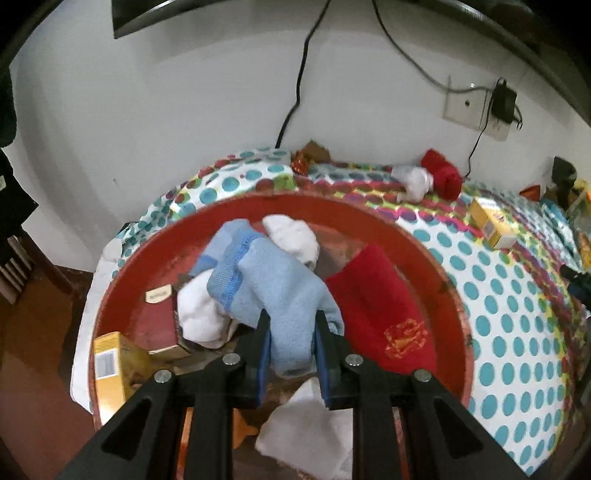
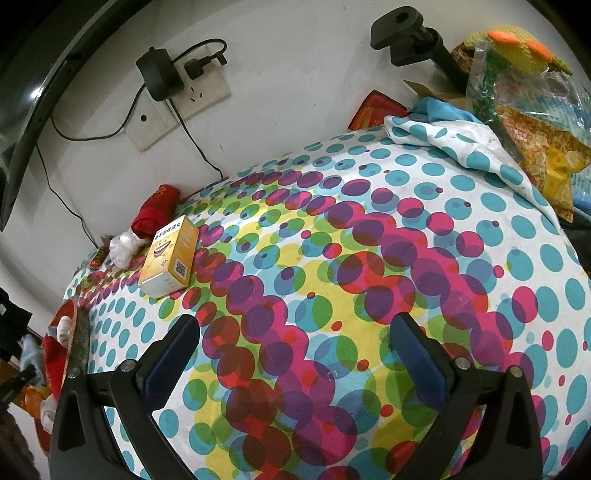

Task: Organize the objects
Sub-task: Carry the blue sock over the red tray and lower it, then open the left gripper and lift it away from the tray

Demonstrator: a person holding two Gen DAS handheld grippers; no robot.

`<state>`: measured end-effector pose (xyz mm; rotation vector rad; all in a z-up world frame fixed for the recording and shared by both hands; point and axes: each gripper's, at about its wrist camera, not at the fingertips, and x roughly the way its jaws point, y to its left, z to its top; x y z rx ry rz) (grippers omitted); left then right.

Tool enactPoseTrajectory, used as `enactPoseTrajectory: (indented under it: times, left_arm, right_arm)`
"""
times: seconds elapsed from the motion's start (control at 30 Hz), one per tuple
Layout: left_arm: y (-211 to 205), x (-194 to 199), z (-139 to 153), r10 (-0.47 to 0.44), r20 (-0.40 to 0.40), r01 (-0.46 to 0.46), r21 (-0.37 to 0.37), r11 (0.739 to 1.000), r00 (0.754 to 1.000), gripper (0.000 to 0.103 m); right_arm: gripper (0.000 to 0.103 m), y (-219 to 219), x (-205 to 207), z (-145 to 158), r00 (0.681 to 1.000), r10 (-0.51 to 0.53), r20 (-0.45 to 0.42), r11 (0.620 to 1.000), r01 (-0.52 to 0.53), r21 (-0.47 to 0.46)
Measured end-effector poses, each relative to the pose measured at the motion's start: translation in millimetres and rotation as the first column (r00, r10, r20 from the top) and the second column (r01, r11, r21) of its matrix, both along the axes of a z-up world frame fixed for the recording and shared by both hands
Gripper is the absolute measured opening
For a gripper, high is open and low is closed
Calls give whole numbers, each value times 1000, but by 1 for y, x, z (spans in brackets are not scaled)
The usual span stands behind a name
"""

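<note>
My left gripper (image 1: 292,341) is shut on a light blue sock (image 1: 280,295) and holds it over a round red tray (image 1: 448,280). In the tray lie white socks (image 1: 201,314), a red sock (image 1: 384,314), a dark red box (image 1: 159,317) and a yellow box (image 1: 110,369). My right gripper (image 2: 295,350) is open and empty above the dotted tablecloth (image 2: 369,258). A yellow box (image 2: 170,254) stands on the cloth at the left, with a red sock (image 2: 155,210) and a white sock (image 2: 123,247) behind it; these also show in the left wrist view: the box (image 1: 491,221), the red sock (image 1: 443,173).
A wall with a socket and plugged charger (image 2: 159,74) is behind the table. Bags and a yellow knitted toy (image 2: 517,55) pile up at the far right. A black stand (image 2: 413,33) rises there. The red tray's edge (image 2: 79,343) shows at the left.
</note>
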<state>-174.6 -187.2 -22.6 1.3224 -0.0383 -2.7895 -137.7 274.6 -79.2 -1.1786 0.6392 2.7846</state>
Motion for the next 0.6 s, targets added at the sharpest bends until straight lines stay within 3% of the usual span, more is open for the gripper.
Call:
enactPoseTrajectory:
  times: [0.33,0.6]
  left_arm:
    - [3,-6,-29,-3,50,4,-15,1000,999,21]
    - [8,-1,-30,6,13,-5,-40,999,1000,28]
  right_arm:
    - [103,0,-1,-1,1000,1,1,1000,-1,2]
    - [103,1,-1,-2,1000,3,3,1000,-3,5]
